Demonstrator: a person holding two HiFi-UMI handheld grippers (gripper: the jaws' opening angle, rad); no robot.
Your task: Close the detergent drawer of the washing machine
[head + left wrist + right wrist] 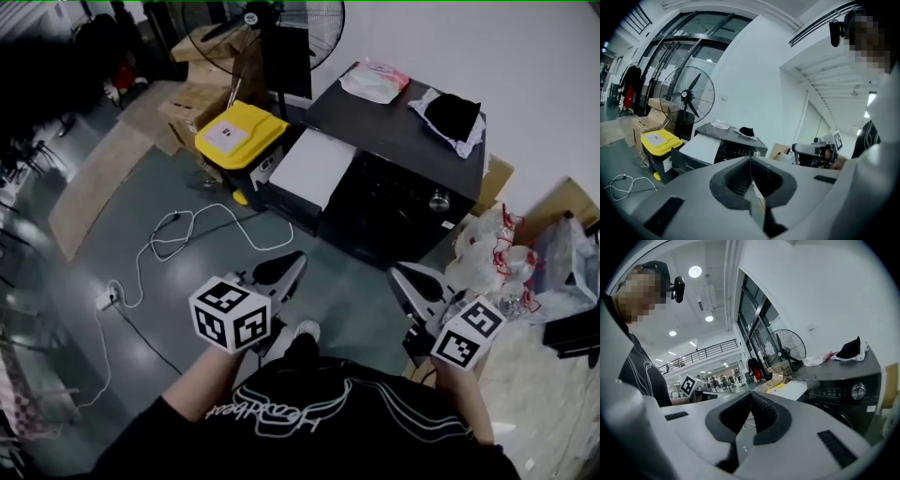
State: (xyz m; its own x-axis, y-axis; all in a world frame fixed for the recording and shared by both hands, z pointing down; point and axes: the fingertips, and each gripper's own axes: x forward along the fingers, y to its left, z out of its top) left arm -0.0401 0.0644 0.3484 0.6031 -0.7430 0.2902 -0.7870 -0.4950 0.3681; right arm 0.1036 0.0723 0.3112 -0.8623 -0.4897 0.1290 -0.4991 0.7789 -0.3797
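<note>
The black washing machine stands ahead of me, its control panel and knob facing me. At its front left a white-topped drawer with a dark front looks pulled out; it also shows as the drawer and the drawer. My left gripper and right gripper are held low near my body, well short of the machine. In the left gripper view the left gripper has its jaws together with nothing between them. The right gripper is the same.
A yellow-lidded bin stands left of the drawer, with cardboard boxes and a standing fan behind. A white cable and power strip lie on the floor. Plastic bags crowd the right. A black cloth lies on the machine.
</note>
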